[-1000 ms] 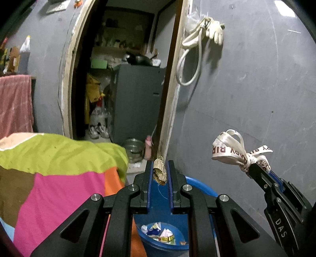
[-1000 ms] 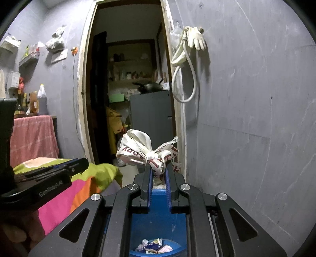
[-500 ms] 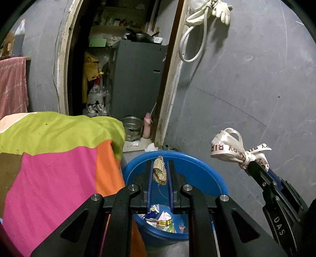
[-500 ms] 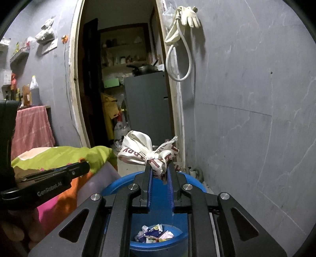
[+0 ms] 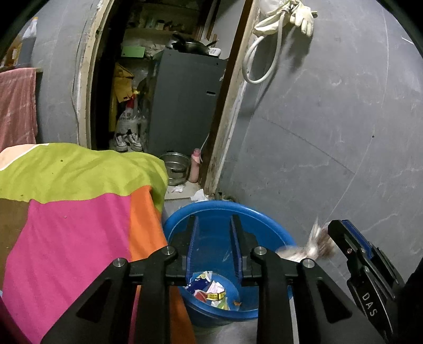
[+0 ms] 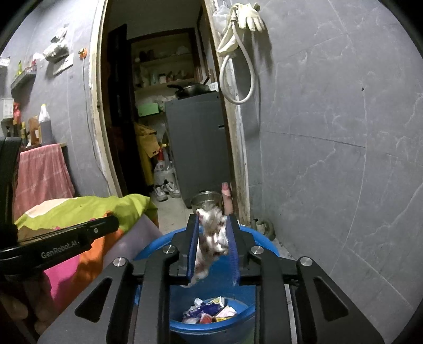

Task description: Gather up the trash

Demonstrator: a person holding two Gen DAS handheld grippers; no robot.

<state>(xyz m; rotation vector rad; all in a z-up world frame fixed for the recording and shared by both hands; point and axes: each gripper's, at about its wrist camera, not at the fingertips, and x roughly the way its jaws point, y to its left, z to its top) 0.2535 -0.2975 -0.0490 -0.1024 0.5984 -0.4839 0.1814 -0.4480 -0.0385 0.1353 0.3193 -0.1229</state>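
A blurred white ribbon wad (image 6: 211,239) hangs between the parted fingers of the right gripper (image 6: 213,247), directly above the blue bin (image 6: 267,244). Its smeared outline runs from the fingertips down toward the bin's mouth; whether it touches either blue finger pad cannot be told through the blur. From the left wrist view the same ribbon wad (image 5: 308,246) shows as a pale streak just beside the tip of the right gripper (image 5: 343,238), over the bin's right rim.

The left gripper (image 5: 213,246) has its fingers spread wide with nothing between them, and it points down into the bin (image 5: 219,209). At the bottom of the bin lies a small heap of wrappers (image 5: 208,288), in blue, white, yellow and red; the right wrist view shows the same wrappers (image 6: 208,312) on the bin's floor.

To the left of the bin, touching its side, a patchwork blanket (image 5: 79,206) in green, pink, orange and brown drapes down. Behind the bin, a doorway (image 5: 158,92) opens onto a dim storeroom with a dark grey cabinet (image 5: 185,105), a steel pot (image 5: 173,168) on the floor and a pair of shoes (image 5: 128,140). On the grey wall (image 5: 330,119) to the right hang a white hose (image 5: 264,60) and a pale glove (image 5: 304,17).
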